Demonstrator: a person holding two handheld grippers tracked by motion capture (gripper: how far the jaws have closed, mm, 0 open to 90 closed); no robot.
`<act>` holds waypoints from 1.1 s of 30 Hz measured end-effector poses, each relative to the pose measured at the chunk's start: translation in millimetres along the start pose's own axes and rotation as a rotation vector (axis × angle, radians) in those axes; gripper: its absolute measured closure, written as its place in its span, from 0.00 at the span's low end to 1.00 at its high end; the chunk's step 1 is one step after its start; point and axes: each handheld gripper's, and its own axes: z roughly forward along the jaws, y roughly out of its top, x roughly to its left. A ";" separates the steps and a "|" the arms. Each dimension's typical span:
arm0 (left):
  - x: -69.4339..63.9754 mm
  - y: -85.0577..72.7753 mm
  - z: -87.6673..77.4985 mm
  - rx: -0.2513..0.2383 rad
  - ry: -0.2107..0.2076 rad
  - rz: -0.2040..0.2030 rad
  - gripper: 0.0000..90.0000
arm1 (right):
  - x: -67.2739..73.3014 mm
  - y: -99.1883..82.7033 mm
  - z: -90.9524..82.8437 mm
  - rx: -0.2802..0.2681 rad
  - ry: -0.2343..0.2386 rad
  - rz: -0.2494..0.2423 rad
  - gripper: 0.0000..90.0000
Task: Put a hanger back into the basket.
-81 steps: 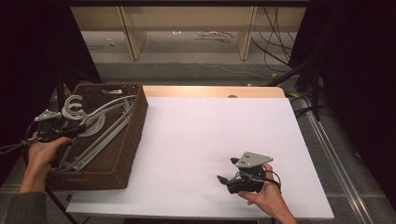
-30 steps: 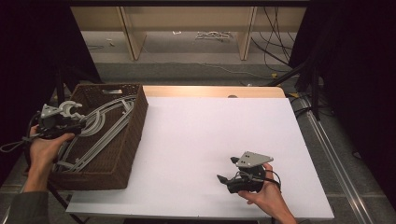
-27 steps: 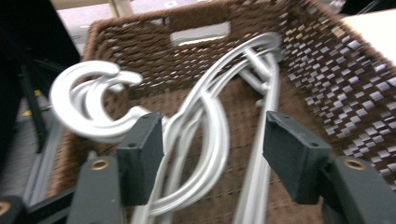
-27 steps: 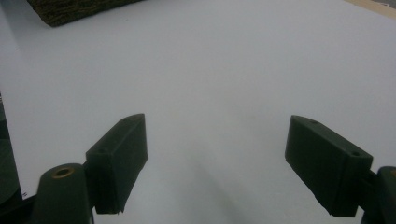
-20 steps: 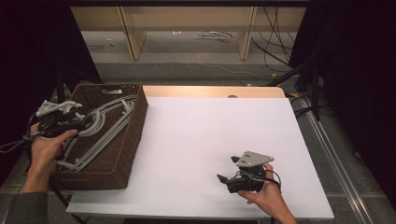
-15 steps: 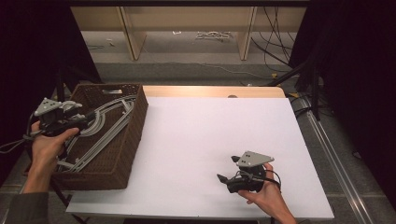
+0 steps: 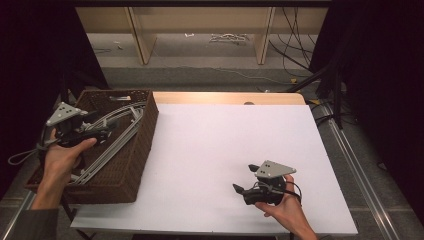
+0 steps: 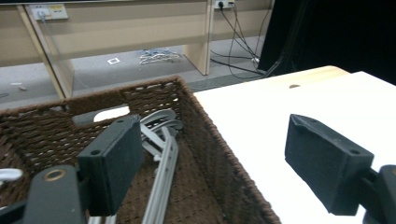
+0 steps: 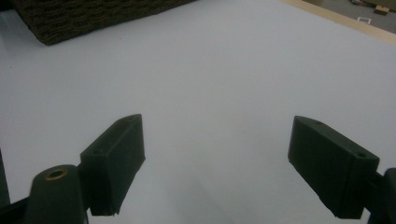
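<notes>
No readable text, labels or numbers anywhere.

I see the wicker basket [image 7: 127,165] on the table's [image 7: 225,145] left edge, clothes hangers [image 7: 112,137] lying in it. My left tool [image 7: 107,131] hovers over it; my right tool [image 7: 246,180] sits near-right on the table.

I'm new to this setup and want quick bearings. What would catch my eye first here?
The dark woven basket at the table's left edge, with grey hangers lying in it. The left gripper hovers over it, its jaws just opened with nothing between them. The right gripper rests open on the bare white tabletop, near the front right.
</notes>
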 end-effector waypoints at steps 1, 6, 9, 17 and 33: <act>-2.4 -0.1 -0.2 -0.002 -0.001 0.003 0.20 | 0.1 0.1 -0.3 -0.005 -0.005 0.001 0.22; -17.0 -1.2 0.1 -0.016 -0.030 0.026 0.19 | -0.1 0.9 -1.6 -0.009 -0.004 0.014 0.22; -28.1 -2.1 0.6 -0.012 -0.051 0.051 0.19 | -0.4 1.4 -1.3 -0.018 -0.004 0.009 0.22; -56.0 -6.8 5.4 0.000 -0.094 0.099 0.19 | -0.9 2.0 -0.1 -0.030 -0.005 -0.004 0.22; -90.7 -15.6 5.0 -0.004 -0.145 0.128 0.19 | -5.1 0.6 -1.2 -0.056 -0.024 0.019 0.22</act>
